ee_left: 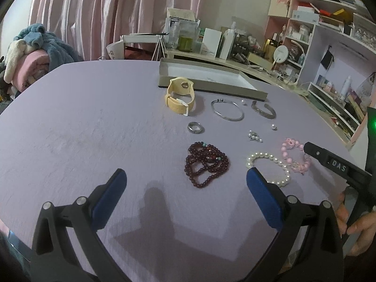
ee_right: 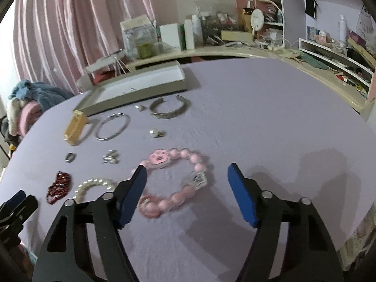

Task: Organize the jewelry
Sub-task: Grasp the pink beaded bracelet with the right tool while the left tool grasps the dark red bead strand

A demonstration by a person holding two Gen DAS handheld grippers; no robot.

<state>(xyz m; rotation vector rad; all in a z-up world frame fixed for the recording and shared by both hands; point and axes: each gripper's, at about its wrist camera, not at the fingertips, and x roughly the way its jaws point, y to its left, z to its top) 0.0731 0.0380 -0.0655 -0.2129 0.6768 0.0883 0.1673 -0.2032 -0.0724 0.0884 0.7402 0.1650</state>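
Jewelry lies spread on a lilac table (ee_left: 94,129). A grey open box (ee_left: 206,80) stands at the back. My left gripper (ee_left: 185,181) is open and empty, just short of a dark red bead necklace (ee_left: 206,162); a white pearl bracelet (ee_left: 270,166) lies by its right finger. My right gripper (ee_right: 188,176) is open and empty, low over a pink bead bracelet (ee_right: 178,178). A cream watch (ee_left: 181,96), a silver bangle (ee_left: 226,110), a silver cuff (ee_left: 263,110), a ring (ee_left: 195,127), a pearl stud (ee_left: 273,127) and small silver pieces (ee_left: 255,136) lie between.
A cluttered desk and shelves (ee_left: 329,35) run along the back and right. Pink curtains (ee_left: 94,11) hang behind. A pile of clothes (ee_left: 35,47) sits off the table's left edge. The right gripper's black body (ee_left: 338,164) shows at the right in the left wrist view.
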